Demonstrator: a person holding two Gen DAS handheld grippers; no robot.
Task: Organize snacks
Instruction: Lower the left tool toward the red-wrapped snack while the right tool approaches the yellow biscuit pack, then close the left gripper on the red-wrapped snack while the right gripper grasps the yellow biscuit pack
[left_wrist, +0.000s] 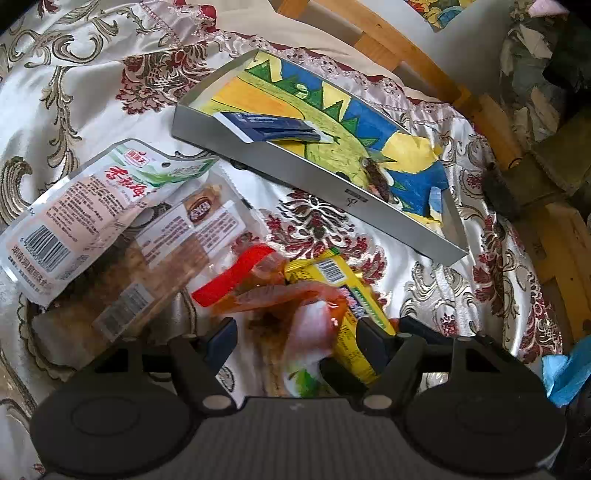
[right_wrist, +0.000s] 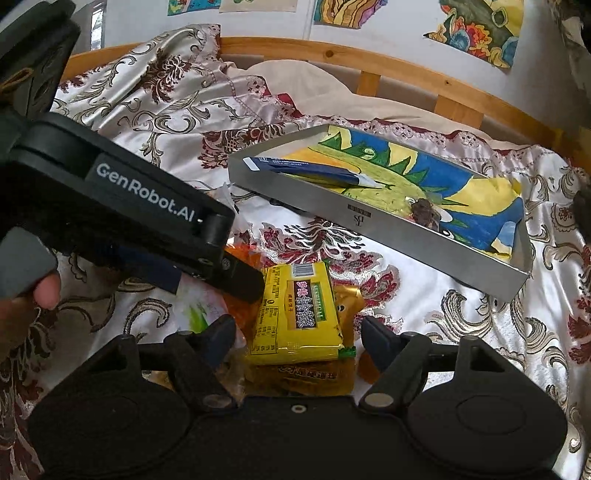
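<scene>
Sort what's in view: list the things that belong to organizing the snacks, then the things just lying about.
Belongs to the job:
- metal tray
- blue packet already in the tray
- yellow packet
- orange packet
- white-and-green packet
- clear-wrapped packets

Just lying about:
- patterned bedspread
- wooden bed frame
- wall drawings

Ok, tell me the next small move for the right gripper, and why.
Probably close the right gripper on the yellow packet. Its jaws stand open on either side of the packet, which lies on top of the pile, while the tray nearby holds only a blue packet and has room. The left gripper is open over the orange snacks.
</scene>
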